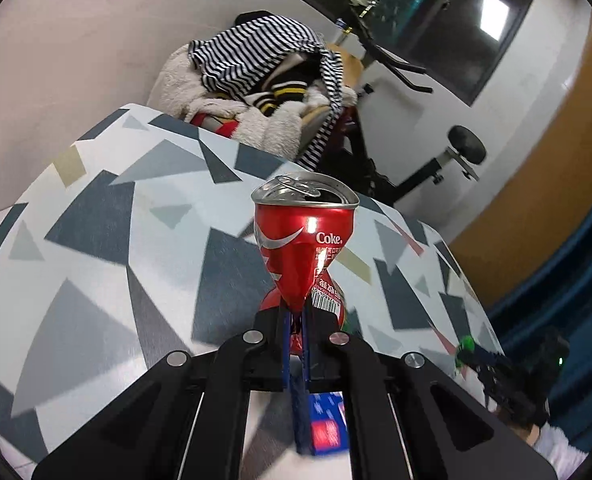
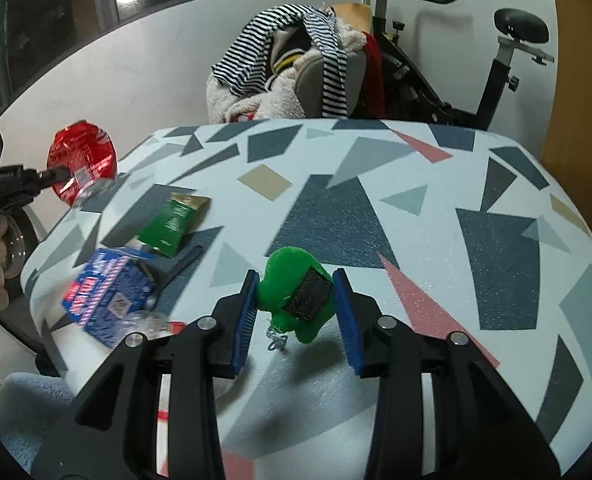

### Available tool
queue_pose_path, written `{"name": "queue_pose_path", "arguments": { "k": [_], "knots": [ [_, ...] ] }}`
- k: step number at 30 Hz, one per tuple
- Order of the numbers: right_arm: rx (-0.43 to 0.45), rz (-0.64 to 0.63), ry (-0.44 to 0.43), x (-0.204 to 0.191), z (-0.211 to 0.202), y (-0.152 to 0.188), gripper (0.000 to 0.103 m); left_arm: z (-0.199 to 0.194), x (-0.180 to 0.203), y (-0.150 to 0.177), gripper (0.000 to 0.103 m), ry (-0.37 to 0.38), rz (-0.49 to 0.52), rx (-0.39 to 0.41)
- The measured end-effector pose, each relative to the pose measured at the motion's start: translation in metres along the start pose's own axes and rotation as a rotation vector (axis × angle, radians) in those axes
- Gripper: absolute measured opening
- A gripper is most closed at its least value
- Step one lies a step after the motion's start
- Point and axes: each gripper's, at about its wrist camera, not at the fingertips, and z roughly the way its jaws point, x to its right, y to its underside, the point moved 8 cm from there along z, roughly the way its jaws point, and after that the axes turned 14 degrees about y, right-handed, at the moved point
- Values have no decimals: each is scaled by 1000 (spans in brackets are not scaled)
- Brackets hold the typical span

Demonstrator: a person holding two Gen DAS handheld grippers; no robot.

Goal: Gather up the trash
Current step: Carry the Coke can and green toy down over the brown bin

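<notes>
My left gripper [image 1: 296, 320] is shut on a crushed red Coke can [image 1: 304, 248], pinching its squeezed middle and holding it above the patterned table [image 1: 115, 240]. The can also shows in the right wrist view [image 2: 81, 160], held off the table's left edge. My right gripper [image 2: 296, 300] is open, its blue pads on either side of a green plush toy [image 2: 296, 288] with a black patch that lies on the table [image 2: 416, 220]. A green snack packet [image 2: 171, 224] and a blue carton [image 2: 103, 296] lie at the table's left.
A black strip [image 2: 179, 266] and clear plastic wrap [image 2: 143, 320] lie by the carton. A chair heaped with striped clothes [image 2: 287, 60] and an exercise bike [image 2: 476, 72] stand behind the table. The right gripper shows in the left wrist view [image 1: 496, 368].
</notes>
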Motion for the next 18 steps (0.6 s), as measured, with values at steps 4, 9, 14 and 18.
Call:
{"name": "queue_pose_path", "arguments": {
  "k": [4, 9, 14, 18],
  "knots": [
    [16, -22, -3, -6, -23, 2, 40, -18, 21, 19, 4, 46, -3, -17],
    [23, -35, -16, -12, -50, 10, 40, -37, 45, 38, 4, 65, 26, -31],
    [36, -33, -46, -19, -81, 24, 40, -55, 72, 64, 4, 89, 61, -45],
    [37, -33, -77, -27, -102, 39, 40, -64, 89, 90, 4, 95, 90, -67]
  ]
}}
